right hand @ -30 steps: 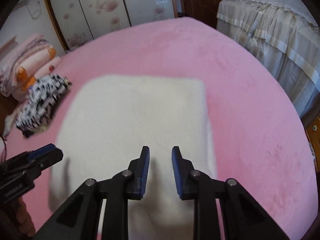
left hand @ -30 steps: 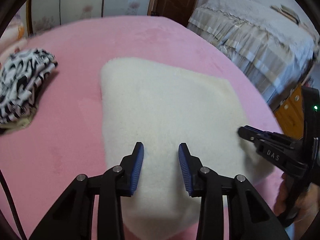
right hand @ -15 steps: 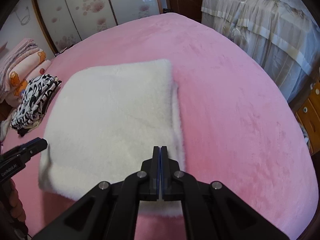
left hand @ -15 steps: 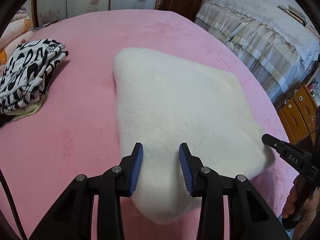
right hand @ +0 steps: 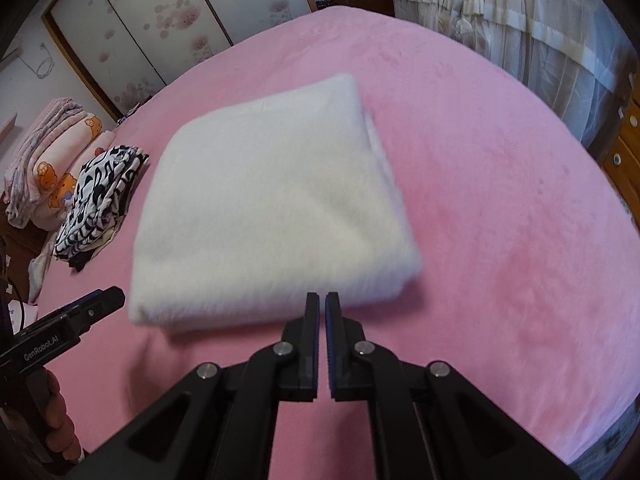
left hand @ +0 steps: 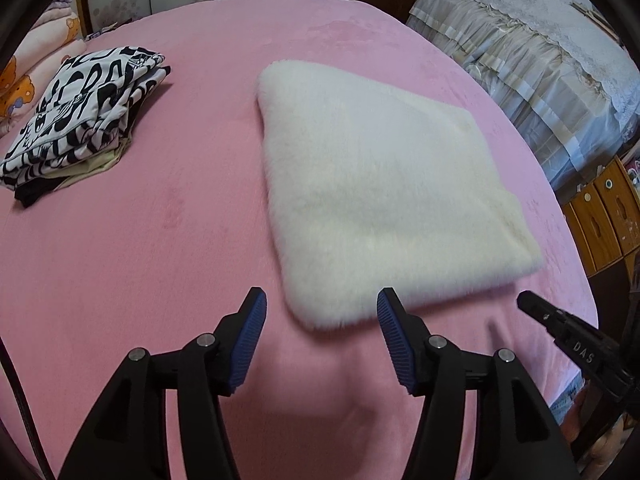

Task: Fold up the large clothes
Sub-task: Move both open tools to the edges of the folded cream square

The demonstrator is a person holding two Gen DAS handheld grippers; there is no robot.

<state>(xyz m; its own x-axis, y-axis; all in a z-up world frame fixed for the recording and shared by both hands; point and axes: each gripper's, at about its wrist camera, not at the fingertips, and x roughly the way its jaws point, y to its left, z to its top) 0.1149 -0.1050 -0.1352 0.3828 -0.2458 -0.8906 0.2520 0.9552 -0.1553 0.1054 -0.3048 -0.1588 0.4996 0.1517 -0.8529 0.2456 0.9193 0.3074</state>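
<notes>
A white fluffy garment [left hand: 380, 184] lies folded into a thick rectangle on the pink bed [left hand: 160, 240]; it also shows in the right wrist view [right hand: 272, 204]. My left gripper [left hand: 320, 312] is open and empty, just short of the garment's near corner. My right gripper [right hand: 322, 304] is shut on nothing, its tips just short of the garment's near edge. The right gripper shows at the lower right of the left wrist view [left hand: 560, 332]. The left gripper shows at the lower left of the right wrist view [right hand: 80, 316].
A folded black-and-white patterned garment [left hand: 84, 108] lies on a small pile at the bed's left. Folded pink bedding [right hand: 52, 152] sits beyond it. A covered bed [left hand: 540, 52] and a wooden cabinet [left hand: 608, 216] stand to the right.
Both grippers have drawn back off the white garment toward the near bed edge. The left gripper has opened wider. The right gripper shut about half a second ago and stays shut.
</notes>
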